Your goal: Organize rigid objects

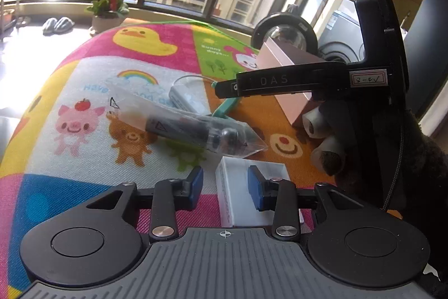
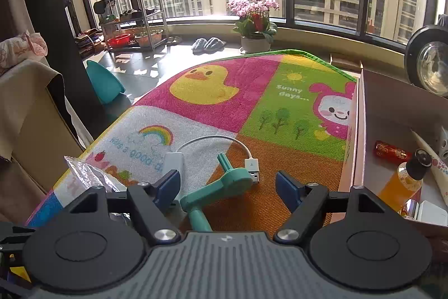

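On the cartoon mat, a small white box (image 1: pixel 238 198) lies just under my left gripper (image 1: pixel 225 187). Its blue pads stand a little apart, the right one over the box and the left one clear of it, not pressing. Beyond lies a clear bag with a dark cylinder (image 1: pixel 196 131). My right gripper (image 2: pixel 228 189) is open wide. A teal handled tool (image 2: pixel 232 181) lies on the mat between its pads (image 2: pixel 168 187), untouched. A white USB adapter with its cable (image 2: pixel 173 159) sits just beyond. From the left wrist view, the right gripper (image 1: pixel 224 90) reaches in from the right.
An open pink box (image 2: pixel 361 131) stands at the mat's right, holding a red tube (image 2: pixel 392 152), an orange bottle (image 2: pixel 403 181) and other items. The mat's left edge (image 2: pixel 117 125) drops to the floor. A flower pot (image 2: pixel 256 27), slippers (image 2: pixel 208 44) and a shoe rack (image 2: pixel 131 18) are by the window.
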`<state>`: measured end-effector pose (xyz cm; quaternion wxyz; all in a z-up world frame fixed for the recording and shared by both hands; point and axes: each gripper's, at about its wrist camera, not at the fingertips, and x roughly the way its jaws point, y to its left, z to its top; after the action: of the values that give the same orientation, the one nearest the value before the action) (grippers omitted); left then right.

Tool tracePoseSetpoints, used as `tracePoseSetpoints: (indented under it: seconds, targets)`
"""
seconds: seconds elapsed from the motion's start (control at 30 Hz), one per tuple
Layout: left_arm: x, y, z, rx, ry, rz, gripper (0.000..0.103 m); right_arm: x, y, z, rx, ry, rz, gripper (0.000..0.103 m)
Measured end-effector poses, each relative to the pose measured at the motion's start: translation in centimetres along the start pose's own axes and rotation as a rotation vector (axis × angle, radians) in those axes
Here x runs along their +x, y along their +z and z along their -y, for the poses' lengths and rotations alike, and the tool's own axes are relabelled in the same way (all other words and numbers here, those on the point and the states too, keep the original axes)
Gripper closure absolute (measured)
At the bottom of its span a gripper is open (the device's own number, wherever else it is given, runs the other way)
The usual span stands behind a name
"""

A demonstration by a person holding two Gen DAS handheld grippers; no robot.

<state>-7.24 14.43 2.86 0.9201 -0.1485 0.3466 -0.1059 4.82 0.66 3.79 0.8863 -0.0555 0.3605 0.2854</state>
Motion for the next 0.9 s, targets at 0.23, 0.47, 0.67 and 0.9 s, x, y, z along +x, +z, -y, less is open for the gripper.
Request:
tracePoseSetpoints:
  seconds: [0.23, 0.47, 0.67, 0.9]
  targets:
    - [-2.9, 1.6, -1.9, -0.049, -0.027, 0.149, 0.065, 0.3, -1.5, -0.1, -0.046, 0.026, -0.067, 0.069]
    - [-1.6, 4.5, -2.2, 0.023, 0.028, 0.181, 0.065, -4.7, -5.6, 0.8, -0.154, -0.032, -0.057, 0.075]
    - [2.8, 4.4, -2.6, 0.085, 0.118, 0.079, 0.065, -8.8, -8.4, 1.2, -0.263, -0.192, 0.017, 0.066]
    - [2.3, 3.0, -2.1, 0.141, 0.152, 0.023, 0.065, -12.3, -8.1, -2.4, -0.259, 0.104, 0.073, 0.019]
